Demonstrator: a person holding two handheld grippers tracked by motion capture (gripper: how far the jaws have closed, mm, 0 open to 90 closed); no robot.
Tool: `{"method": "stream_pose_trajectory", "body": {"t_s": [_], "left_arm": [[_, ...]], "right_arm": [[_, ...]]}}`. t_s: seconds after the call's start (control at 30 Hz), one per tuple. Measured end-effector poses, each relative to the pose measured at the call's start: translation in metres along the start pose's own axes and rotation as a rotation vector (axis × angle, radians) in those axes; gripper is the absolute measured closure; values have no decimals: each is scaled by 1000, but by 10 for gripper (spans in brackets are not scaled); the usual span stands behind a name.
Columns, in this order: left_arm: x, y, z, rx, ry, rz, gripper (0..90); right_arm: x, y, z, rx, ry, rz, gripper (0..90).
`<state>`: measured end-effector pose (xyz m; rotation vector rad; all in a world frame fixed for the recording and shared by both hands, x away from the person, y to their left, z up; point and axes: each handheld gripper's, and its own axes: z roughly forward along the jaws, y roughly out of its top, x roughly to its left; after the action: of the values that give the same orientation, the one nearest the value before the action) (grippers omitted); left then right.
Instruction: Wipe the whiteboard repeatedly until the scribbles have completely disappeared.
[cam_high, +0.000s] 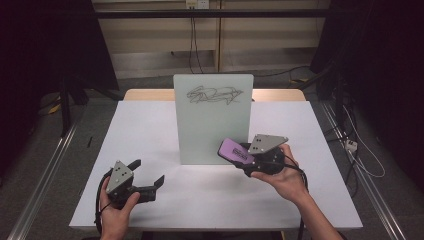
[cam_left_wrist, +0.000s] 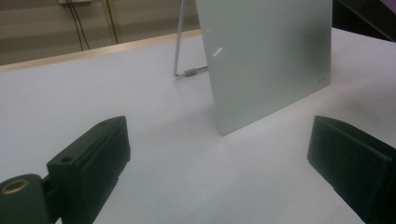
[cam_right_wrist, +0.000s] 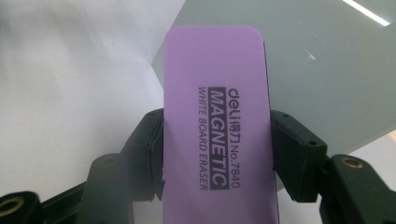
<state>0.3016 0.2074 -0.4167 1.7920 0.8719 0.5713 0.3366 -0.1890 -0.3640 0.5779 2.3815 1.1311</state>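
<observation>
purple magnetic whiteboard eraser (cam_right_wrist: 217, 126) sits pinched at its long sides, just in front of the upright frosted board (cam_high: 212, 117) mid-table, which has a black scribble (cam_high: 214, 94) near its top

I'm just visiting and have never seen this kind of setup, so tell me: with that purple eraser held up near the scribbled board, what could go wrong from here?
The board stands upright on only a thin wire prop behind it, so a firm push from the eraser might tip it backward or slide it. The left gripper sits open and away from the board, so nothing steadies it. The scribble is near the top edge, where pushing probably tips the board most easily.
</observation>
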Motion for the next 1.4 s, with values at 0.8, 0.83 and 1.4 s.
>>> {"method": "stream_pose_trajectory", "body": {"t_s": [0.8, 0.83, 1.4], "left_arm": [[1, 0, 4, 6, -10, -14, 56], [1, 0, 3, 3, -14, -29, 56], [3, 0, 3, 3, -25, -58, 55]], "right_arm": [[-1, 19, -19, -120, -200, -61, 413], [-1, 21, -18, -122, -212, -68, 413], [-7, 37, -5, -120, -447, -180, 412]]}}
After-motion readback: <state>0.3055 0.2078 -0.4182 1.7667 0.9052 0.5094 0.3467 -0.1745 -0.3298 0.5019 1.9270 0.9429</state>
